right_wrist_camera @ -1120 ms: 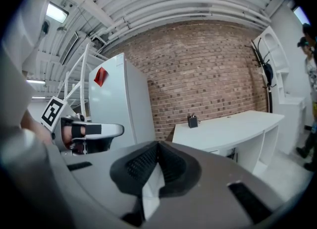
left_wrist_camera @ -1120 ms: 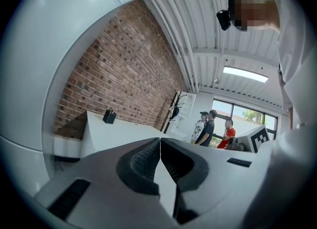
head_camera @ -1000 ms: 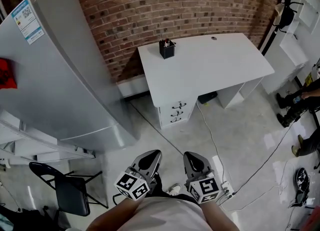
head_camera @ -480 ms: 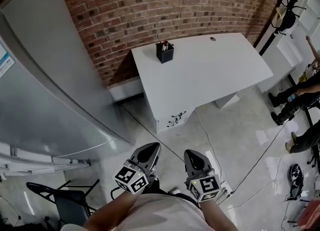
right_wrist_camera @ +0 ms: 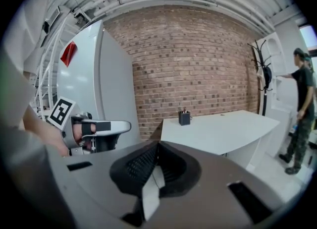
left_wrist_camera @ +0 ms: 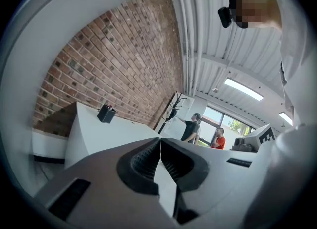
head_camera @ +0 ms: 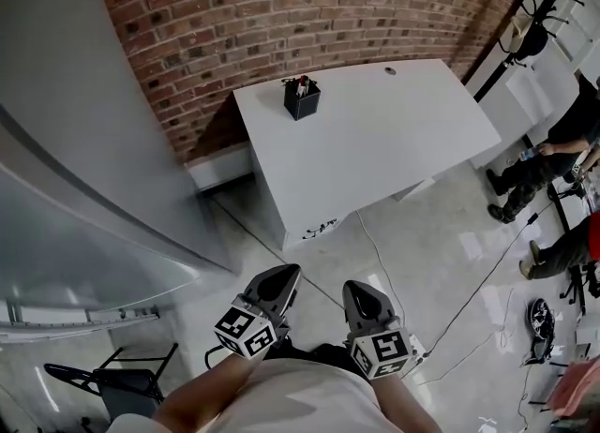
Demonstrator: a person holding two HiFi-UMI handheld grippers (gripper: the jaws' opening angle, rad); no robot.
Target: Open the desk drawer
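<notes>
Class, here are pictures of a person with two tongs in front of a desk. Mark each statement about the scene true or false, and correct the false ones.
1. A black square pen holder stands on the top of the white desk. True.
2. The left tongs and the right tongs are both wide open. False: both are shut, with nothing between them.
3. The right tongs grip a drawer handle. False: they are held short of the desk, above the grey floor.
4. A red brick wall stands behind the desk. True.
</notes>
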